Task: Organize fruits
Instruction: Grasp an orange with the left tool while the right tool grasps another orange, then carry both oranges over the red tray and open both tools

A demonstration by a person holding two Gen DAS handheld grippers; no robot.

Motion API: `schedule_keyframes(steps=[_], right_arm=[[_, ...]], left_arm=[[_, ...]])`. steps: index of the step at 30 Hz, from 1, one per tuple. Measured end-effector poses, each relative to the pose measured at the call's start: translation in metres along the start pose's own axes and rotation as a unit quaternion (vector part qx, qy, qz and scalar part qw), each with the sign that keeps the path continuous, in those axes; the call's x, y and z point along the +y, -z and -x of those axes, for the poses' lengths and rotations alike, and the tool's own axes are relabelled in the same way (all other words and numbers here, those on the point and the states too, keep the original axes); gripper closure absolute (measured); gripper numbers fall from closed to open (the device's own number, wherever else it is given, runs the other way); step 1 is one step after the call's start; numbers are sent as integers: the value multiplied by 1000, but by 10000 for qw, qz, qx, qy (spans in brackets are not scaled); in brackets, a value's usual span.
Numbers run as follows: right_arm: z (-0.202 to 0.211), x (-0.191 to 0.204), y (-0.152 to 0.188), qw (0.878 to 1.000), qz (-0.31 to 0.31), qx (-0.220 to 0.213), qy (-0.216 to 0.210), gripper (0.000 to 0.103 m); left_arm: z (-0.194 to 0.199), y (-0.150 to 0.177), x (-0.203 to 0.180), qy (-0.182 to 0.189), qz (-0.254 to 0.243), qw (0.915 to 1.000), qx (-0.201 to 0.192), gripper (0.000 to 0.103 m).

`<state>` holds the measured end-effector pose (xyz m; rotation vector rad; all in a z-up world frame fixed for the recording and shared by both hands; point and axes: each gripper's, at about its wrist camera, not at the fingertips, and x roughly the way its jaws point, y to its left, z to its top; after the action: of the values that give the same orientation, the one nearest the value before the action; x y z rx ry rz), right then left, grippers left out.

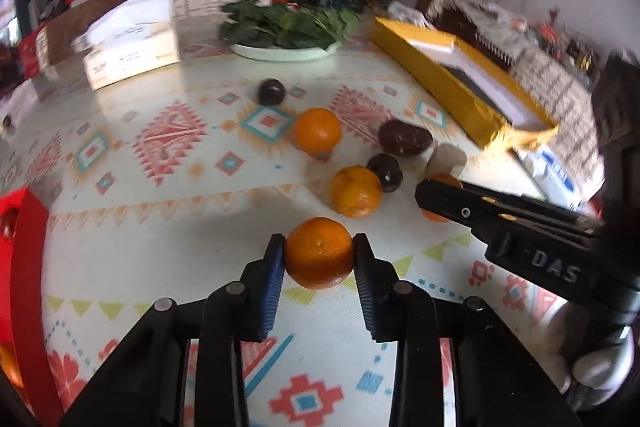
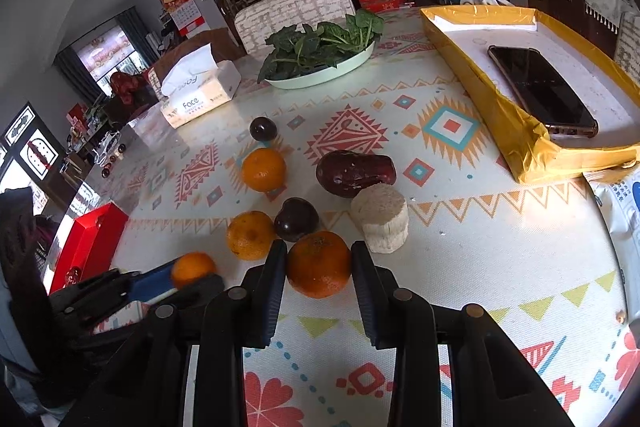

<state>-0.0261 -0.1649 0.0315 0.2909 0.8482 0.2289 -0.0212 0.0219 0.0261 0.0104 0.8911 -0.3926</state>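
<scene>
My left gripper (image 1: 319, 254) is shut on an orange (image 1: 319, 253), its blue pads touching both sides; the same orange shows in the right wrist view (image 2: 193, 268). My right gripper (image 2: 319, 265) is shut on another orange (image 2: 319, 264), seen partly behind its finger in the left wrist view (image 1: 440, 183). Two more oranges (image 2: 263, 169) (image 2: 250, 235), two dark plums (image 2: 263, 129) (image 2: 296, 219) and a dark red oblong fruit (image 2: 354, 173) lie on the patterned table (image 2: 460, 267).
A red tray (image 2: 90, 243) sits at the table's left edge. A pale round cake (image 2: 380, 223) stands by the fruits. A yellow box (image 2: 516, 131) holds a phone (image 2: 542, 91). A plate of greens (image 2: 320, 55) and a tissue box (image 2: 198, 95) stand at the back.
</scene>
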Motion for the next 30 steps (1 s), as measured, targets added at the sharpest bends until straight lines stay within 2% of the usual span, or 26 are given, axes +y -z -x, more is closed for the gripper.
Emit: schedule_keyframes(steps=[8, 11, 13, 18, 24, 27, 30], right_arm=[[8, 16, 4, 9992, 306, -239, 62, 67], [14, 26, 5, 9990, 350, -265, 42, 67], [19, 33, 7, 9993, 284, -221, -122, 67], [32, 75, 2, 9976, 506, -164, -454, 67], [20, 146, -7, 9910, 815, 87, -1061, 67], [-1, 194, -4, 9836, 1021, 401, -1434, 67], [-22, 235, 5, 9767, 1315, 628, -1574, 67]], left_arm=[[73, 19, 65, -73, 944, 9937, -594, 70], [103, 31, 97, -264, 1208, 9890, -810, 70], [124, 39, 119, -442, 1364, 9849, -974, 70], [173, 55, 182, -1034, 1655, 9725, -1274, 70], [193, 62, 246, -1678, 1857, 9615, -1138, 70], [188, 65, 271, -1805, 1947, 9591, -981, 70], [178, 68, 288, -1878, 2017, 9574, -869, 70]])
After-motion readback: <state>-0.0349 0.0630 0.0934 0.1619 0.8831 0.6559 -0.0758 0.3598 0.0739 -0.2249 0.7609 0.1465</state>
